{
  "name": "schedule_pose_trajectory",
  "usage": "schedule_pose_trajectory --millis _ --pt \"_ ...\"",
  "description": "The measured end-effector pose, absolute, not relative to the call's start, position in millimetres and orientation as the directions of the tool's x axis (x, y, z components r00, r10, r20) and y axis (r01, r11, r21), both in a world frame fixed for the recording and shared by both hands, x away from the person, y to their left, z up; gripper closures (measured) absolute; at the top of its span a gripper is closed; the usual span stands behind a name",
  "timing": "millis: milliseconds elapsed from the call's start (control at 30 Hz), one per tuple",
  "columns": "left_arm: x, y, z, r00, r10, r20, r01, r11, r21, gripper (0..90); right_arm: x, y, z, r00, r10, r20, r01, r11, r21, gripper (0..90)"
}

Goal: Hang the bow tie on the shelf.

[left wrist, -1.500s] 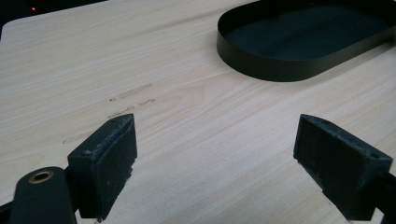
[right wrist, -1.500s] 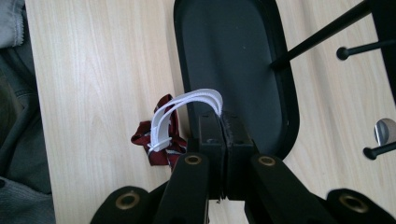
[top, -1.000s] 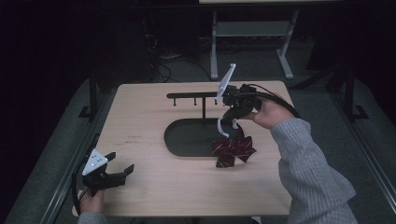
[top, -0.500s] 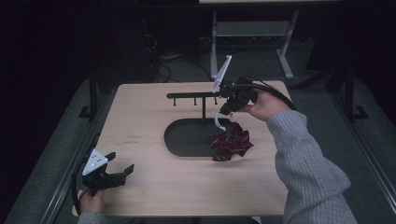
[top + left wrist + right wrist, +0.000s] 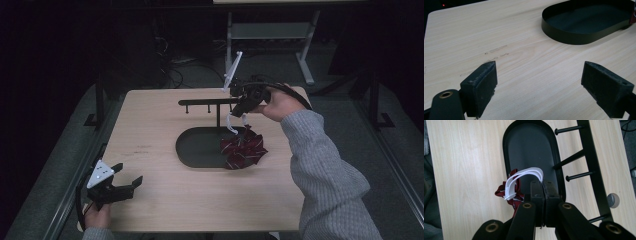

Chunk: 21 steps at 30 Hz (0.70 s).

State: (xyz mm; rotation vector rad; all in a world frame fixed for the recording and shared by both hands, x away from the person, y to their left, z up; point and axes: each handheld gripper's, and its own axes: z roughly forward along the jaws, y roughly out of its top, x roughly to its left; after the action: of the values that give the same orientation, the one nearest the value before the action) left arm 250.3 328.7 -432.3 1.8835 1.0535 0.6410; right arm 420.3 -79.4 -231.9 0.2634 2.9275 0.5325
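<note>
White ribbed loop of a crumpled maroon fabric piece is pinched in the right gripper, over the black oval tray; left gripper gapes empty above pale woodgrain table.

The worktop is pale wood-grain laminate, smooth and matt, with faint scuffs at the left of the left gripper view. The oval tray and the peg rack look like thin matt black metal. The dark red bow is patterned cloth; its white strap looks like ribbed elastic. The claw pads are rough black rubber.
</note>
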Motion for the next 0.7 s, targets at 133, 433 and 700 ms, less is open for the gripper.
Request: schedule_pose_trajectory --millis 133,433,700 --pt "250 329 -432 0.508 0.861 0.020 0.419 -0.268 0.868 13.1 424 -79 -231 -0.973 0.203 -0.114 0.150 0.919 0.364 88.1" --pt "250 330 -432 0.508 0.861 0.023 0.417 -0.270 0.868 13.1 434 -80 -233 -0.970 0.219 -0.102 0.169 0.917 0.361 88.1" --pt "250 330 -432 0.508 0.861 0.023 0.417 -0.270 0.868 13.1 446 -79 -234 -0.967 0.238 -0.094 0.191 0.915 0.355 88.0"
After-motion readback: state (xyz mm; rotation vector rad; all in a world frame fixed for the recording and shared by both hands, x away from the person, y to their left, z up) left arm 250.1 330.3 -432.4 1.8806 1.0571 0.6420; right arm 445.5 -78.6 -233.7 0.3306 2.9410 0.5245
